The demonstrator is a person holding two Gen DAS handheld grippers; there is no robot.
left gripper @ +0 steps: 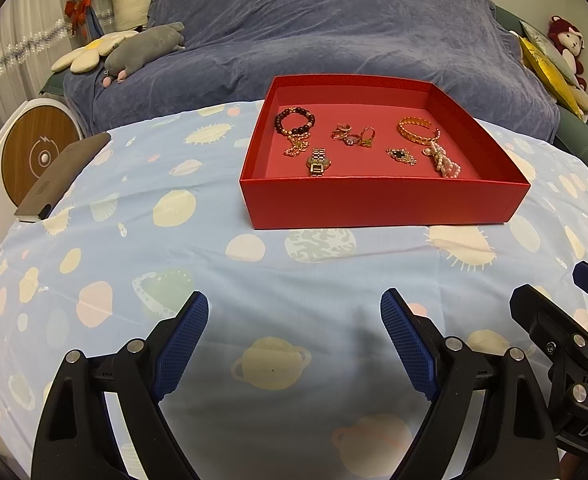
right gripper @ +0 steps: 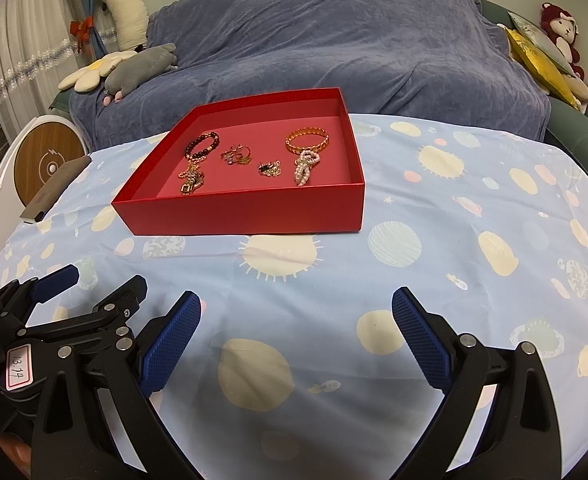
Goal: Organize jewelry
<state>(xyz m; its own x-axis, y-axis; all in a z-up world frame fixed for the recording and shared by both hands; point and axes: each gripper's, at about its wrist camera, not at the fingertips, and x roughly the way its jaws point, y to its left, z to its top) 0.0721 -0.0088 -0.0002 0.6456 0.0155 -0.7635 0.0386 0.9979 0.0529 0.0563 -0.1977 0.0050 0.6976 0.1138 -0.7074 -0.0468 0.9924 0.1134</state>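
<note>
A shallow red box (left gripper: 378,204) (right gripper: 246,212) stands on the planet-print cloth, well beyond both grippers. Inside lie a dark bead bracelet (left gripper: 295,119) (right gripper: 202,145), a gold chain (left gripper: 294,148), a gold watch (left gripper: 318,162) (right gripper: 191,184), several rings (left gripper: 352,136) (right gripper: 237,156), a dark-stone brooch (left gripper: 403,156) (right gripper: 269,169), a gold bangle (left gripper: 418,130) (right gripper: 308,140) and a pearl piece (left gripper: 446,162) (right gripper: 305,168). My left gripper (left gripper: 294,344) is open over bare cloth, nothing between its blue pads. My right gripper (right gripper: 296,340) is open too, also empty.
A blue-covered sofa (left gripper: 314,36) with plush toys (left gripper: 142,50) lies behind the table. A round wooden-faced device (left gripper: 38,156) and a dark flat object (left gripper: 60,176) sit at the left edge. Each gripper shows in the other's view, low at the side (left gripper: 566,344) (right gripper: 54,320).
</note>
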